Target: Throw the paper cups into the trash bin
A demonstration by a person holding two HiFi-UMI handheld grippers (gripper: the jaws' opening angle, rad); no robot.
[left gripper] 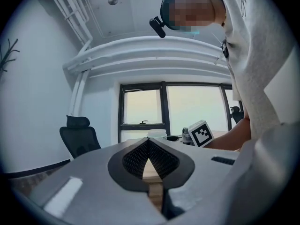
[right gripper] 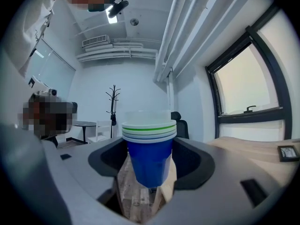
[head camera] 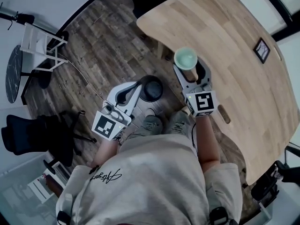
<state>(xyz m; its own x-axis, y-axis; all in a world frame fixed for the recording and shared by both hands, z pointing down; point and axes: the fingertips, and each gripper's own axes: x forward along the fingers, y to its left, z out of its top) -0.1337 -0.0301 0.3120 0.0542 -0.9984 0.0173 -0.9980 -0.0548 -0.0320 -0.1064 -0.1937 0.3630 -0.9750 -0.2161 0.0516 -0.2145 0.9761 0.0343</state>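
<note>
My right gripper (head camera: 187, 70) is shut on a stack of paper cups (head camera: 185, 58), held upright over the near edge of the wooden table (head camera: 234, 55). In the right gripper view the stack (right gripper: 150, 149) is blue with green and blue rims and sits between the jaws of the right gripper (right gripper: 152, 167). A dark round trash bin (head camera: 151, 89) stands on the floor, left of and below the cups. My left gripper (head camera: 137, 85) is shut and empty, its tips beside the bin's left rim. In the left gripper view the pads of my left gripper (left gripper: 149, 145) meet, and the cups' rim (left gripper: 157, 134) shows beyond.
A small black frame (head camera: 261, 49) lies on the table's far right. A black office chair (head camera: 28, 135), a white rack (head camera: 42, 46) and a round dark side table (head camera: 13, 74) stand at the left on the wood floor. The person's shoes (head camera: 152, 124) are just below the bin.
</note>
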